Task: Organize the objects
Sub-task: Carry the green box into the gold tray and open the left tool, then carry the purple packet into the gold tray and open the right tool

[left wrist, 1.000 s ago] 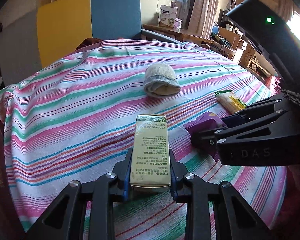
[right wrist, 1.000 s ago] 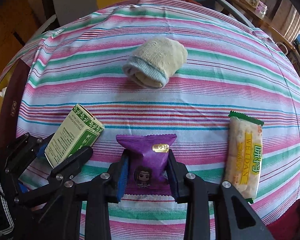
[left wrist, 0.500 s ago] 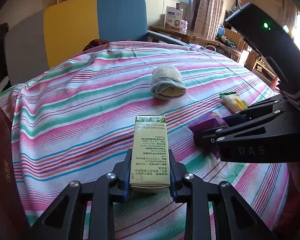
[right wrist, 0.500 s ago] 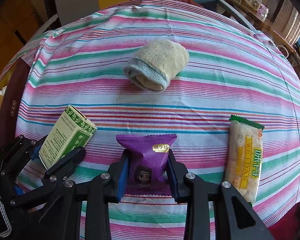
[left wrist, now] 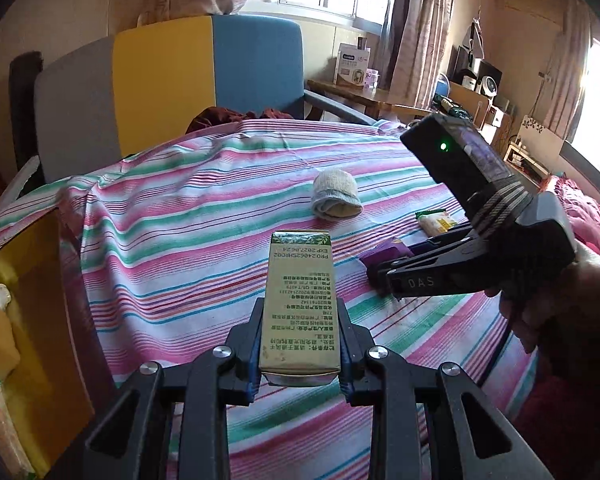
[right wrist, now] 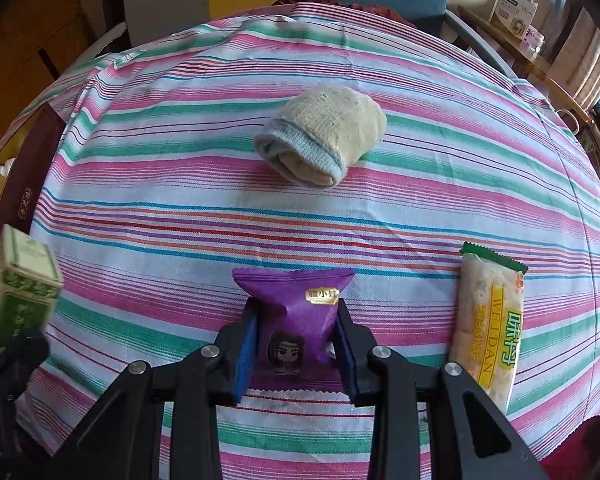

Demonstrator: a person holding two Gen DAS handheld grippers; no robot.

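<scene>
My left gripper [left wrist: 300, 344] is shut on a green and gold carton [left wrist: 298, 300] and holds it up off the striped tablecloth [left wrist: 180, 232]. The carton also shows at the left edge of the right wrist view [right wrist: 18, 288]. My right gripper [right wrist: 296, 344] is shut on a purple snack packet [right wrist: 296, 312] that rests low on the cloth. A rolled beige sock [right wrist: 320, 140] lies at mid table. A yellow wafer packet [right wrist: 488, 324] lies to the right of the purple packet.
An open yellow-lined box [left wrist: 24, 320] with packets in it stands off the table's left edge. A yellow, blue and grey chair [left wrist: 172, 80] stands behind the table. A wooden desk [left wrist: 364, 96] with boxes is at the back right.
My left gripper has lifted the carton and pulled back toward the left, so the yellow box has come into view. My right gripper still holds the purple packet in place.
</scene>
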